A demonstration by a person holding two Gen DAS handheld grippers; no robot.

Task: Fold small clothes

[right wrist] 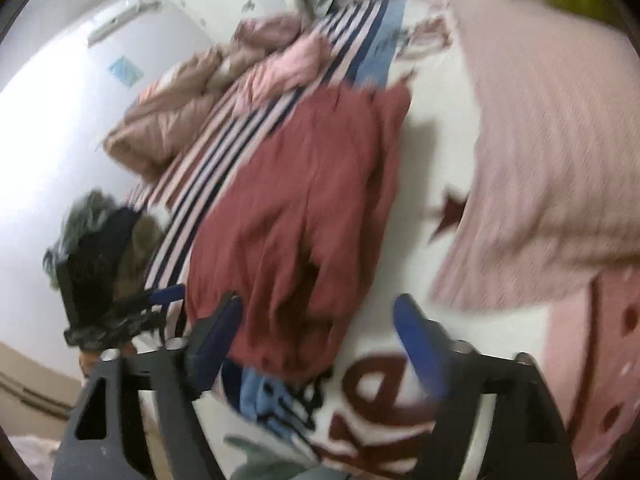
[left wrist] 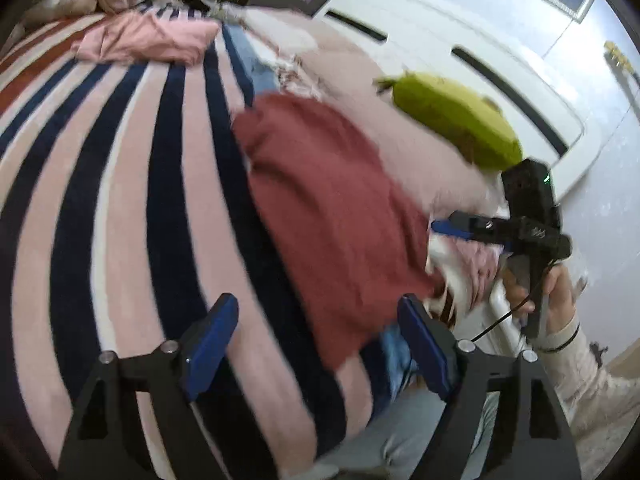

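Note:
A dark red garment [left wrist: 332,208] lies folded and flat on the striped bed sheet [left wrist: 120,200]. My left gripper [left wrist: 320,344] stands open just short of it. The garment's near corner reaches between the blue pads [left wrist: 212,344], and neither pad presses on it. In the right wrist view the same red garment [right wrist: 304,208] spreads ahead of my right gripper [right wrist: 320,340], which is open over its near hem. A hand [left wrist: 552,292] holds the right gripper [left wrist: 452,228] at the garment's right edge. The left gripper [right wrist: 164,296] shows at the garment's left side.
A crumpled pink garment [left wrist: 148,38] lies at the far end of the bed. A pink knitted cover [right wrist: 540,160] and a green cushion [left wrist: 456,120] sit right of the red garment. A white blanket with red letters [right wrist: 384,400] lies under my right gripper. A beige quilted jacket [right wrist: 160,120] rests far left.

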